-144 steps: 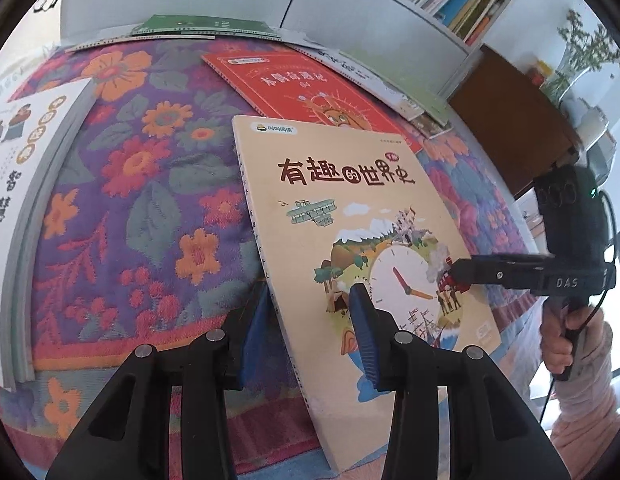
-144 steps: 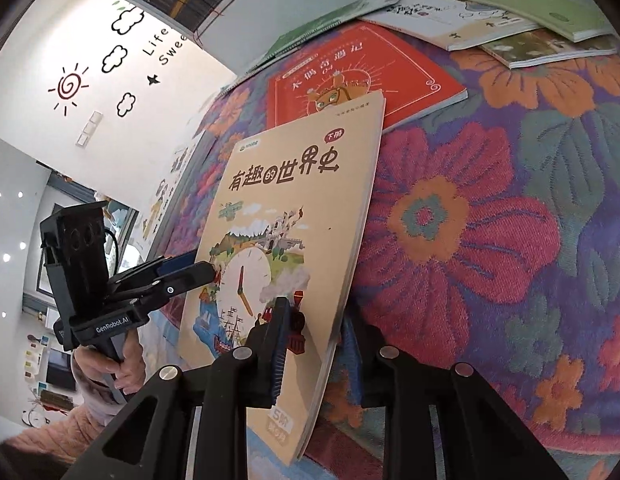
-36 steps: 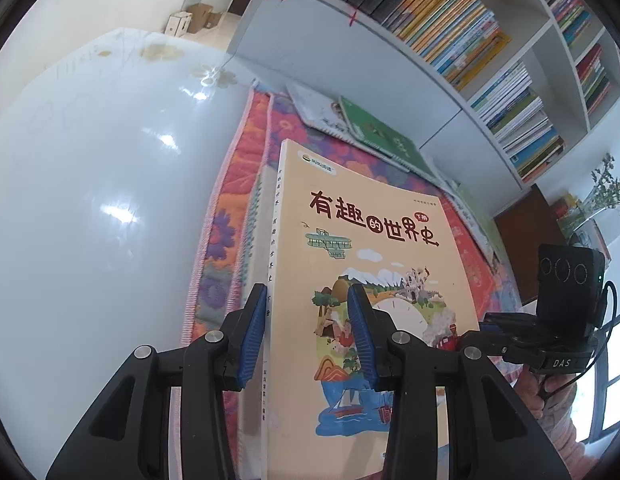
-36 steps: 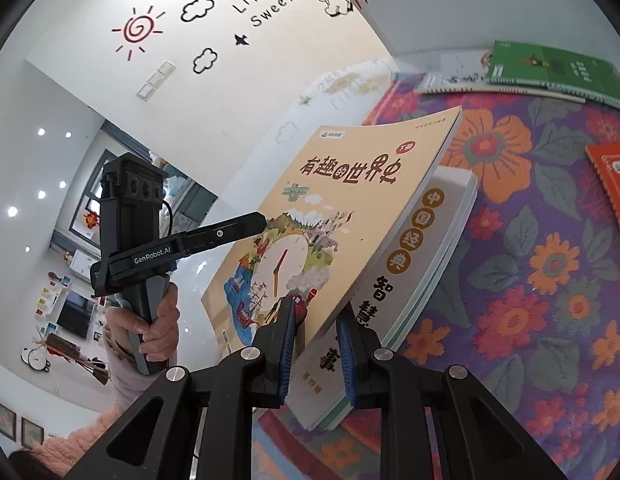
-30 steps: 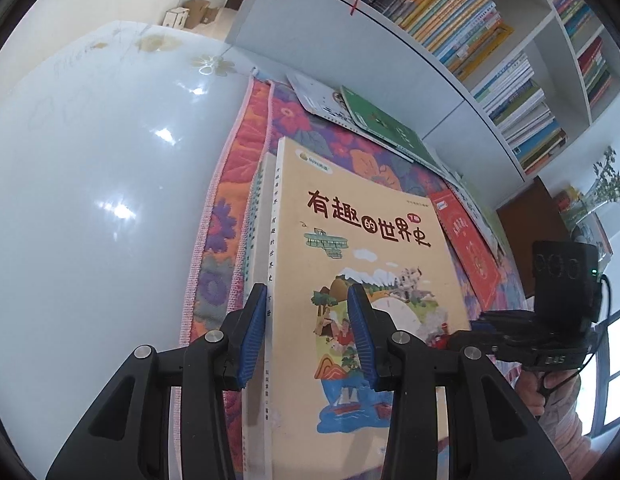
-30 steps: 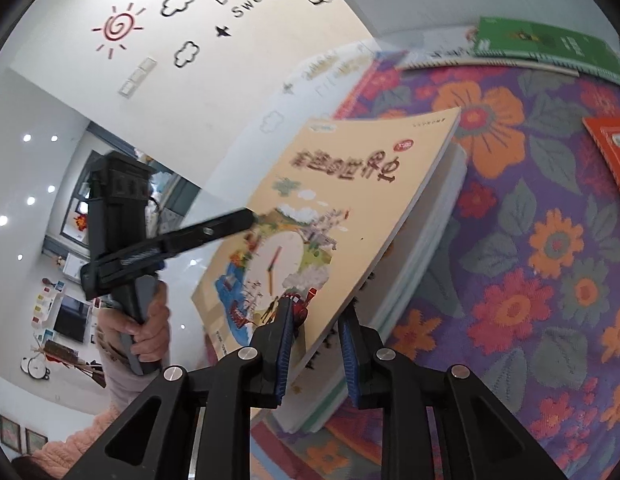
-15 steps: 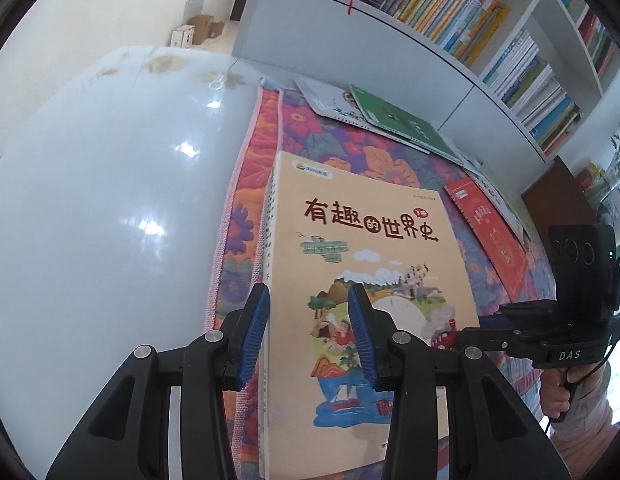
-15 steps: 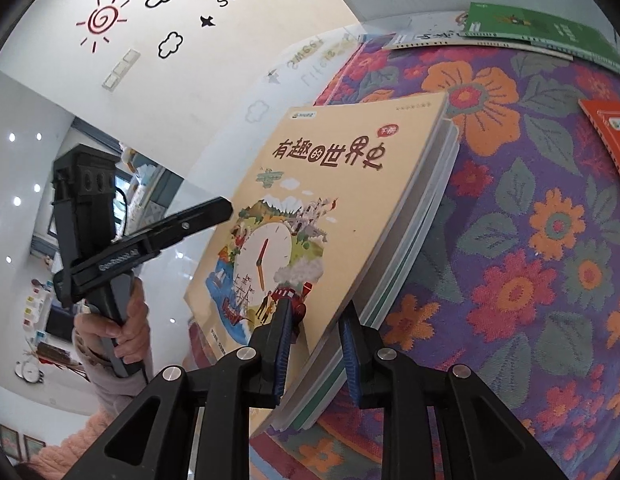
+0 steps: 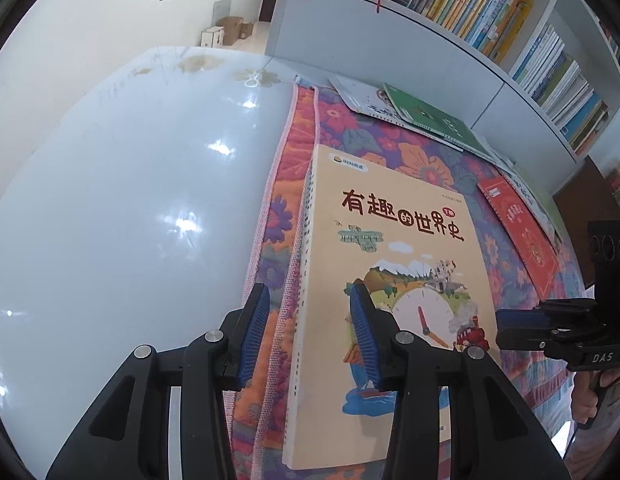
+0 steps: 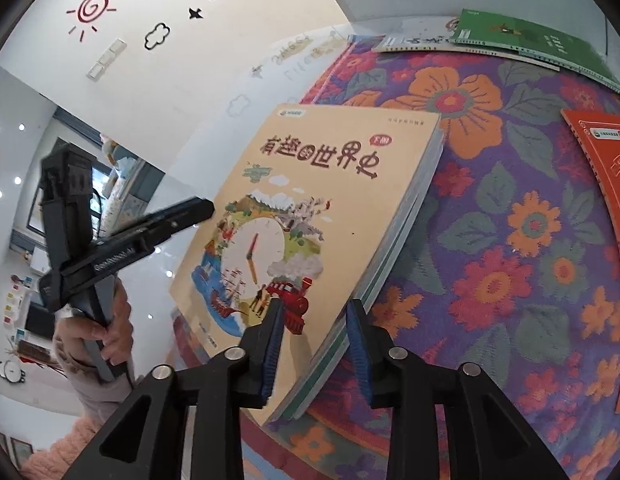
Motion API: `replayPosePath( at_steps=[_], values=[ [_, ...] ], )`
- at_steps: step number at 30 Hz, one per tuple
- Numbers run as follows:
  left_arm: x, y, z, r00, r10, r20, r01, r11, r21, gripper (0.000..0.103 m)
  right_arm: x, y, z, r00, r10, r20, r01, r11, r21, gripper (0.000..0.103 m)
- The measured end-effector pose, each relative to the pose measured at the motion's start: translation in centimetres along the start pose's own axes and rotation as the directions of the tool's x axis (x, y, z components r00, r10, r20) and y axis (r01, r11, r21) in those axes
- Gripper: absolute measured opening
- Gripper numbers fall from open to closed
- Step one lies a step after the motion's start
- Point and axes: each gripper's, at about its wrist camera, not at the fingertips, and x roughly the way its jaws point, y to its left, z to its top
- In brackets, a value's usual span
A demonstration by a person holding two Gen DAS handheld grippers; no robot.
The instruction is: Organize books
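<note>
Both grippers, left and right, are opening off the book, its long axis running away from the fingers.

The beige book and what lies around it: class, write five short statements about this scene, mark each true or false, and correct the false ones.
1. The beige book lies on top of another book. True.
2. The green book lies on the beige book. False: it lies apart, at the far edge of the floral cloth.
3. The right gripper has its jaws on either side of the beige book's near corner. True; they are opening.
4. The red book stands upright on a shelf. False: it lies flat on the cloth.
5. The left gripper is clamped on the green book. False: it straddles the beige book's spine edge, jaws opening.
</note>
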Motion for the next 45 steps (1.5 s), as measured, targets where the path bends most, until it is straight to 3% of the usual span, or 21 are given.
replayPosePath(
  at_steps=[6,10,21,25,30,36,41,45],
  values=[
    [1.4,-0.9,-0.6,0.997,-0.05,-0.059,0.05,0.999,0.005,0.044,-0.8,-0.3,-0.1,1.0,0.001,0.016,-0.001,1.0,0.016,0.031],
    [1.4,-1.7,-0.7,0.998,-0.016,-0.053,0.016,1.0,0.014,0.045,-0.9,-0.8,-0.5,1.0,0.021,0.006,-0.022,0.999,0.037,0.031],
    [1.3,-1.7,-0.5,0.999,-0.004,-0.053,0.002,0.999,-0.034,0.045,-2.0,-1.8,-1.6,0.999,0.048,0.021,-0.05,0.996,0.077,0.031],
    [-0.6,-2.9,0.4,0.998,0.058,0.005,-0.058,0.998,-0.017,0.045,-3.9,-2.6,-2.1,0.998,0.046,0.05,-0.05,0.995,0.081,0.031],
    [-4.4,-6.8,2.3,0.992,0.07,0.1,-0.074,0.997,0.033,0.045,-8.1,-5.0,-3.0,0.992,0.022,0.121,-0.034,0.994,0.104,0.031],
    [-6.7,-14.1,4.6,0.987,-0.008,0.164,-0.01,0.994,0.107,0.045,-15.8,-8.4,-5.2,0.972,-0.024,0.234,-0.008,0.991,0.133,0.031],
    [-6.2,-21.9,5.5,0.977,-0.116,0.178,0.089,0.984,0.155,0.045,-23.7,-12.1,-7.0,0.932,-0.074,0.356,0.015,0.986,0.164,0.031],
    [-4.3,-27.3,5.6,0.958,-0.216,0.186,0.193,0.972,0.134,0.046,-28.6,-16.3,-7.4,0.901,-0.035,0.433,-0.055,0.979,0.194,0.031]
  ],
)
